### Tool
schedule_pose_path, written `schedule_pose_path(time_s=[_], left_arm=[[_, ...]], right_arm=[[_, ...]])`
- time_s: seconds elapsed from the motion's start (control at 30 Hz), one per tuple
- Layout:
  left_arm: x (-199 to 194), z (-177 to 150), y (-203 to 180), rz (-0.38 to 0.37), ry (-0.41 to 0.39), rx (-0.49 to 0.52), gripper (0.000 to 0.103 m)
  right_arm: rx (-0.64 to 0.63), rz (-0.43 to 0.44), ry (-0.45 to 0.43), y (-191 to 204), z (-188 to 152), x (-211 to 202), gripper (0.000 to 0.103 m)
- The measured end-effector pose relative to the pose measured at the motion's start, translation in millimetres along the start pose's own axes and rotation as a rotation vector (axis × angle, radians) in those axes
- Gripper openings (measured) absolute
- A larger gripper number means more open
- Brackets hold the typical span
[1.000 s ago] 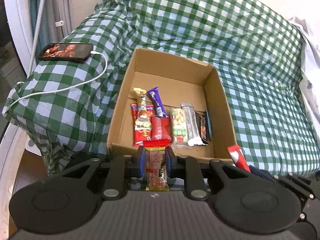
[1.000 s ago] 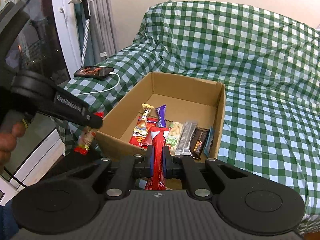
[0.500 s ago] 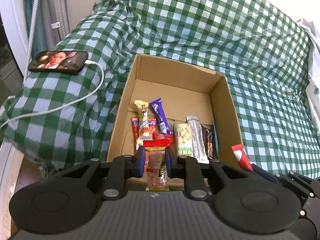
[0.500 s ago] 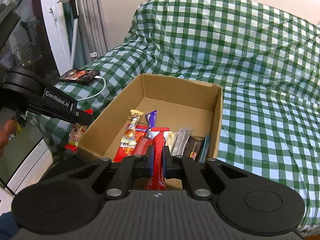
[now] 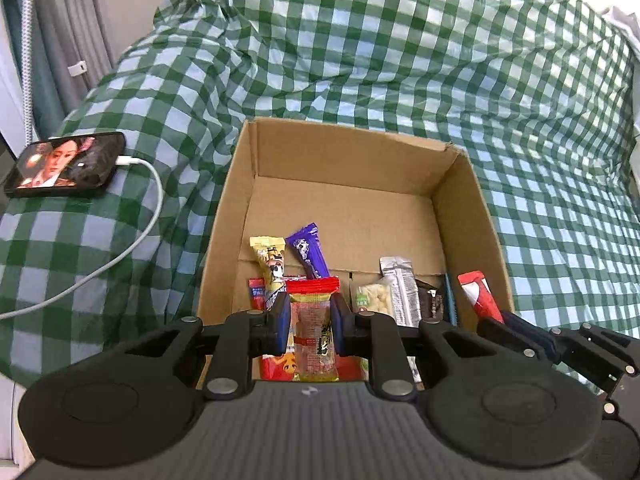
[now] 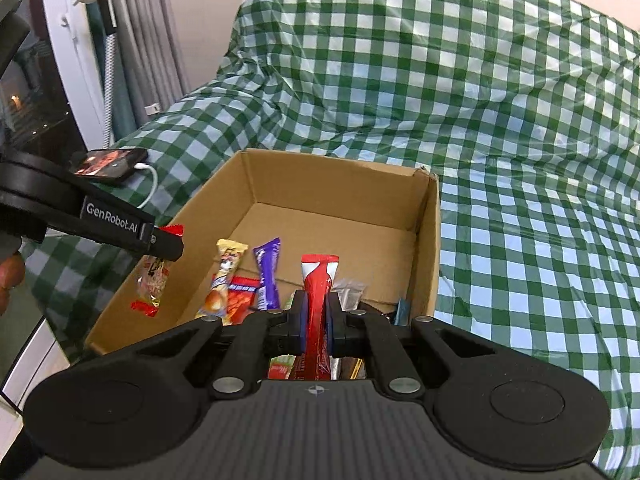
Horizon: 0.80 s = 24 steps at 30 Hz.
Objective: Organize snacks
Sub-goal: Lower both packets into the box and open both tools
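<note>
Green-checked cloth (image 5: 400,60) covers the surface on which my cardboard box (image 5: 352,168) stands. My left gripper (image 5: 310,316) clamps a clear red-ended snack packet (image 5: 314,320) over the box's near edge; my right gripper (image 6: 316,316) pinches a slim red snack stick (image 6: 318,292) upright. Beyond both lie packed snacks, including a purple bar (image 5: 308,250); far left of my left gripper lies a charging phone (image 5: 66,164).
</note>
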<state>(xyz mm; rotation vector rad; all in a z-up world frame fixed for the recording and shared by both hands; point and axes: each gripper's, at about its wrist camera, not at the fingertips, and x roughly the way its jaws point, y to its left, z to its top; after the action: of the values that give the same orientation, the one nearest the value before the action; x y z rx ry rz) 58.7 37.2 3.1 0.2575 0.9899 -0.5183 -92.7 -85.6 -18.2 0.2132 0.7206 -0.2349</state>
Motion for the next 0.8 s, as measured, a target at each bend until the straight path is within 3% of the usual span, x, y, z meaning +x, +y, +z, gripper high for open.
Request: schedule_pose_path(time_s=[0.17, 0.23, 0.27, 0.3, 0.33, 0.37, 0.4, 0.43, 0.63, 0.8], left_arm=[[30.1, 8.9, -2.0, 0.021, 0.04, 0.016, 0.024], [39.3, 12.6, -0.9, 0.038, 0.053, 0.018, 0.03], [43.4, 15.2, -0.2, 0.053, 0.059, 0.022, 0.057], [45.3, 17.7, 0.8, 0.072, 0.063, 0.023, 0.094], [45.3, 20.1, 2.4, 0.093, 0.054, 0.016, 0.103], [41.1, 20.6, 5.4, 0.108, 0.023, 0.007, 0.103], [36.8, 20.1, 7.3, 0.121, -0.003, 0.006, 0.103], [33.4, 19.6, 8.9, 0.13, -0.012, 0.014, 0.103], [16.5, -11.1, 7.2, 0.175, 0.025, 0.084, 0.103], [-11.7, -43.9, 6.3, 0.136, 0.037, 0.094, 0.103]], right_arm=[[0.014, -0.003, 0.018, -9.5, 4.2, 22.8, 0.01], [0.022, -0.002, 0.02, -13.5, 6.8, 30.0, 0.014], [0.033, -0.002, 0.02, -15.8, 8.4, 33.0, 0.014], [0.048, -0.008, 0.017, -18.5, 10.7, 35.4, 0.02], [0.065, -0.01, 0.015, -21.3, 13.5, 37.6, 0.038], [0.078, -0.012, 0.014, -23.6, 16.1, 39.2, 0.049], [0.093, -0.02, 0.012, -26.0, 18.3, 40.1, 0.069], [0.102, -0.03, 0.014, -27.0, 19.6, 40.3, 0.079], [0.12, -0.05, 0.055, -19.6, 3.1, 22.9, 0.089], [0.137, -0.05, 0.075, 1.6, -24.3, -11.4, 0.091]])
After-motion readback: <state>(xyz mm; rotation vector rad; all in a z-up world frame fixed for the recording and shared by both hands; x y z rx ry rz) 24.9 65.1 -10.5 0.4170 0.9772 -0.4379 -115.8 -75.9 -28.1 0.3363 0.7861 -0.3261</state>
